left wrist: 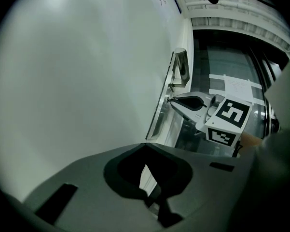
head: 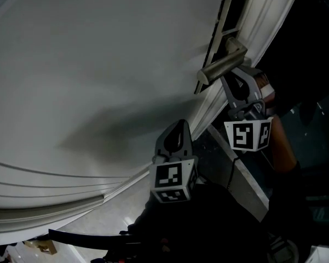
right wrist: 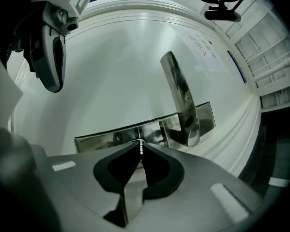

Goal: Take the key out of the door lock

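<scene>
At white door (head: pixel 98 64), right hand-held gripper (right wrist: pixel 141 143) pinches key (right wrist: pixel 141 150), left hand-held gripper (head: pixel 180 124) closed.

Door (head: pixel 98 64) smooth matt white; lock plate (right wrist: pixel 106 140) mirror-polished metal; handle (right wrist: pixel 181 100) glossy metal; right hand-held gripper (right wrist: pixel 141 148) matt grey plastic

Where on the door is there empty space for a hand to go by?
The wide white door face beside the lock plate and handle is bare. It is crowded at the plate, where the right hand-held gripper pinches the key, and the left hand-held gripper hovers nearby.
</scene>
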The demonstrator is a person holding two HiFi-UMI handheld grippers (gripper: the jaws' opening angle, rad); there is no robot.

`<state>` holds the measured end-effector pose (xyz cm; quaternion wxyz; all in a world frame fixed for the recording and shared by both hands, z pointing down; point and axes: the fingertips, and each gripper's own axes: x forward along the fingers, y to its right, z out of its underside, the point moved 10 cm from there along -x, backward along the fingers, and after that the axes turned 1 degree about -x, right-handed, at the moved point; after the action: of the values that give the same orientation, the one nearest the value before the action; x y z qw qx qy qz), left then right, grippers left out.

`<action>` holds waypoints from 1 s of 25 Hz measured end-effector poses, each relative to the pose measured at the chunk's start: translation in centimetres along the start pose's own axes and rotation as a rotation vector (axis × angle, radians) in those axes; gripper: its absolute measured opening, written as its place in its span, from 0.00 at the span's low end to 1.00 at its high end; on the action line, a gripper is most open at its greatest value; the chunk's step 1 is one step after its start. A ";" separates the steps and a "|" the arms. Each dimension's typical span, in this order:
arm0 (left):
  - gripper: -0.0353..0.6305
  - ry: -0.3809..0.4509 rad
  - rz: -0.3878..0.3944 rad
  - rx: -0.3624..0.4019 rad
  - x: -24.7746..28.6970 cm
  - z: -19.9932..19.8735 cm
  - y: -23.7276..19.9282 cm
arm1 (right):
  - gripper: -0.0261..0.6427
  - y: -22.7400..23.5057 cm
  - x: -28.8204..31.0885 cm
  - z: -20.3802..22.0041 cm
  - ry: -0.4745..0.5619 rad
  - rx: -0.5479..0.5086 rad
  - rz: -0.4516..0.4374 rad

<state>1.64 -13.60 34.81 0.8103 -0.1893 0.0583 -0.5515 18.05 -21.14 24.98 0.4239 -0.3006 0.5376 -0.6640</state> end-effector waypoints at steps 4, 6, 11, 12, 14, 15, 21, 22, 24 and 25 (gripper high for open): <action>0.05 -0.006 0.016 0.006 -0.1 0.0 0.2 | 0.06 0.3 -0.1 -0.2 -0.009 0.044 -0.016; 0.05 -0.009 0.020 0.007 0.0 -0.1 0.2 | 0.06 0.4 -0.1 -0.2 -0.010 0.044 -0.020; 0.05 -0.011 0.021 0.001 0.0 -0.1 0.2 | 0.06 0.4 -0.1 -0.2 -0.012 0.045 -0.040; 0.05 -0.010 0.020 -0.001 0.0 0.0 0.2 | 0.06 0.5 -0.1 -0.2 -0.013 0.044 -0.043; 0.05 -0.010 0.022 -0.002 0.0 -0.1 0.2 | 0.06 0.5 -0.2 -0.3 -0.015 0.041 -0.046; 0.05 -0.011 0.024 0.000 0.0 -0.1 0.2 | 0.06 0.6 -0.2 -0.3 -0.015 0.035 -0.046; 0.05 -0.005 0.023 0.000 0.1 -0.2 0.2 | 0.06 0.5 -0.2 -0.3 -0.010 -0.012 -0.045; 0.05 -0.006 0.023 -0.002 0.2 -0.3 0.2 | 0.06 0.5 -0.2 -0.3 -0.010 -0.016 -0.045; 0.05 -0.010 0.026 -0.004 0.3 -0.2 0.3 | 0.06 0.5 -0.2 -0.3 -0.010 -0.031 -0.043; 0.05 -0.011 0.028 -0.005 0.4 -0.1 0.3 | 0.06 0.5 -0.2 -0.2 -0.010 -0.041 -0.042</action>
<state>2.01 -13.85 34.61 0.8178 -0.1935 0.0578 -0.5388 18.07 -20.87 24.50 0.4064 -0.3240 0.5426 -0.6599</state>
